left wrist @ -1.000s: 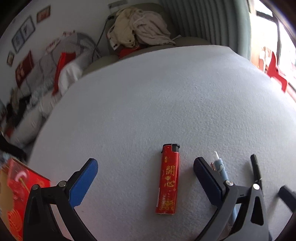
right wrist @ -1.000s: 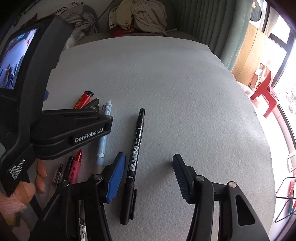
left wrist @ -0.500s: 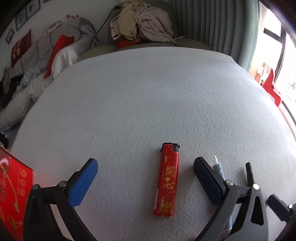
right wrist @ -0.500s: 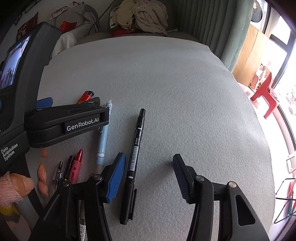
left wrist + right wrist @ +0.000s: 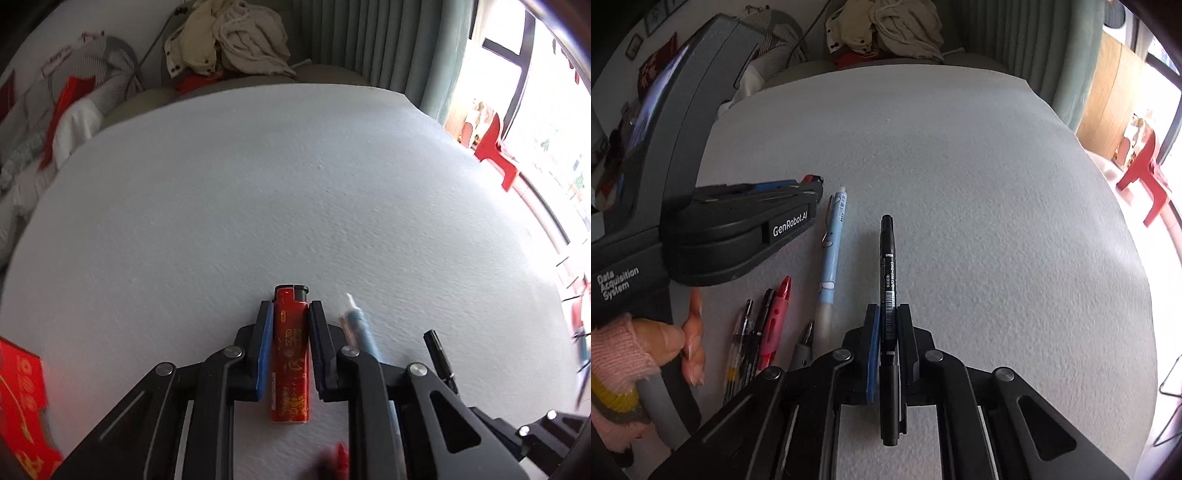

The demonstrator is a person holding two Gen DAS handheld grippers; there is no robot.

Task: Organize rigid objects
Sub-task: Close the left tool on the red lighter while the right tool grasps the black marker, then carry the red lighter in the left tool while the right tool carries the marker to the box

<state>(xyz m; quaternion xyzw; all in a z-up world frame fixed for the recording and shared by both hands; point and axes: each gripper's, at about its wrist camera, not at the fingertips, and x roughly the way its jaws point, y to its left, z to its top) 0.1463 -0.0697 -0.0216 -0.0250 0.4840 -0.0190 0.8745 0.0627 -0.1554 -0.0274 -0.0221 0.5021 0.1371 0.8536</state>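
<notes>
Gripping red lighter (image 5: 290, 354), marker (image 5: 888, 306) between jaws

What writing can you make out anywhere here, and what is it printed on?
"GenRobot.AI": side of the left gripper.
"Data Acquisition System": on that same device's handle.
Gold characters on the red lighter: too blurred to read.
Barcode and small print on the black marker: too small to read.

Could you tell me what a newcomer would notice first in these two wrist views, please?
First, the left gripper, its jaws just closed on a red lighter lying on the white table. Then the right gripper, clamped on a black marker, with a light blue pen beside it.
</notes>
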